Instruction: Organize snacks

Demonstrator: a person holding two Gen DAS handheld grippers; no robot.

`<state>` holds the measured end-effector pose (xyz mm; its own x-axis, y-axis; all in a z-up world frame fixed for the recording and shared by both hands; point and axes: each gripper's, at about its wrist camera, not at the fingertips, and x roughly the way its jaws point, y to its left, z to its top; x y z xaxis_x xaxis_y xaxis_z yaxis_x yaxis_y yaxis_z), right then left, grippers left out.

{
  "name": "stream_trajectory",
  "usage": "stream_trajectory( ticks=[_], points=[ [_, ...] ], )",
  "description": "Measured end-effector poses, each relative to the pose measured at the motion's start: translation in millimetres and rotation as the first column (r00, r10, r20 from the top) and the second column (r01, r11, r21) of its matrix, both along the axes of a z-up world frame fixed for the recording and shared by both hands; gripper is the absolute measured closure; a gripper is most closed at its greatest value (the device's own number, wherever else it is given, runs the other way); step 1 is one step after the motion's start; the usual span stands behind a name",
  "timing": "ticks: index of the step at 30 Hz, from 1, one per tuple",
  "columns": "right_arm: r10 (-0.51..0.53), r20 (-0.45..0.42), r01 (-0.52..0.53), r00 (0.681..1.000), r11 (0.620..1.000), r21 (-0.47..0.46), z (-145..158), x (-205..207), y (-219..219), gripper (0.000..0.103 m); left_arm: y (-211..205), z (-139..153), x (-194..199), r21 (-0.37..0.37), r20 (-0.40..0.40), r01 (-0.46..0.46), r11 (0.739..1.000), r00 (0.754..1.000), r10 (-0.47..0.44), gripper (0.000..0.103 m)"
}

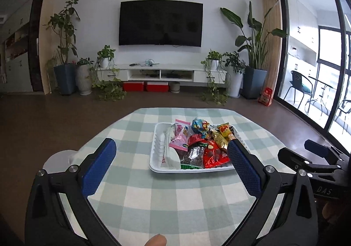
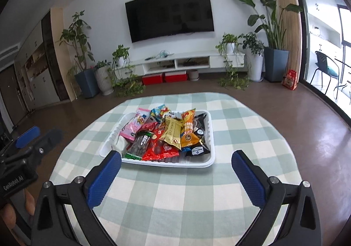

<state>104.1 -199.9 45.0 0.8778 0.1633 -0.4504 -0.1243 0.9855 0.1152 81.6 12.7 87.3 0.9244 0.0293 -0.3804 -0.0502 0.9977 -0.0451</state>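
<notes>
Left gripper (image 1: 171, 162): jaws spread wide, nothing between the blue pads, tilted slightly down over the cloth, lower centre of the left wrist view.
Right gripper (image 2: 176, 171): equally wide and empty, angled down, short of the tray's near rim.
Hands: a fingertip (image 1: 156, 240) shows at the bottom edge.
Tray (image 2: 206, 163): white, mid-frame on the checked tablecloth (image 2: 175, 206).
Snacks (image 2: 169, 134): bright packets heaped inside the tray.
Background: television (image 2: 170, 14) on the wall, upper centre.
</notes>
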Motion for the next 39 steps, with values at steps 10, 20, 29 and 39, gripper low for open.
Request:
stream_trajectory(
  ticks=[10, 20, 29, 39],
  points=[
    [-0.057, 0.232, 0.057, 0.971, 0.998, 0.006, 43.6, -68.9, 1.9, 0.0, -10.7, 31.1, -59.7, 0.097, 0.083, -0.103, 0.99, 0.992, 0.095, 0.0],
    [-0.014, 0.236, 0.028, 0.972, 0.998, -0.056, 40.8, -95.5, 11.7, 0.0, -10.2, 23.0, -78.7, 0.057, -0.006, -0.071, 0.996, 0.997, 0.071, 0.0],
    [-0.102, 0.102, 0.1, 0.99, 0.995, 0.025, 17.2, -95.7, -13.0, 0.0, -24.9, -9.6, -79.9, 0.12, -0.112, -0.104, 0.987, 0.987, 0.117, 0.0],
    [-0.133, 0.011, 0.133, 0.991, 0.991, -0.02, -3.0, -95.0, -9.7, 0.0, -34.4, -34.5, -68.3, 0.06, -0.224, -0.032, 0.998, 0.974, 0.044, 0.0]
  ],
)
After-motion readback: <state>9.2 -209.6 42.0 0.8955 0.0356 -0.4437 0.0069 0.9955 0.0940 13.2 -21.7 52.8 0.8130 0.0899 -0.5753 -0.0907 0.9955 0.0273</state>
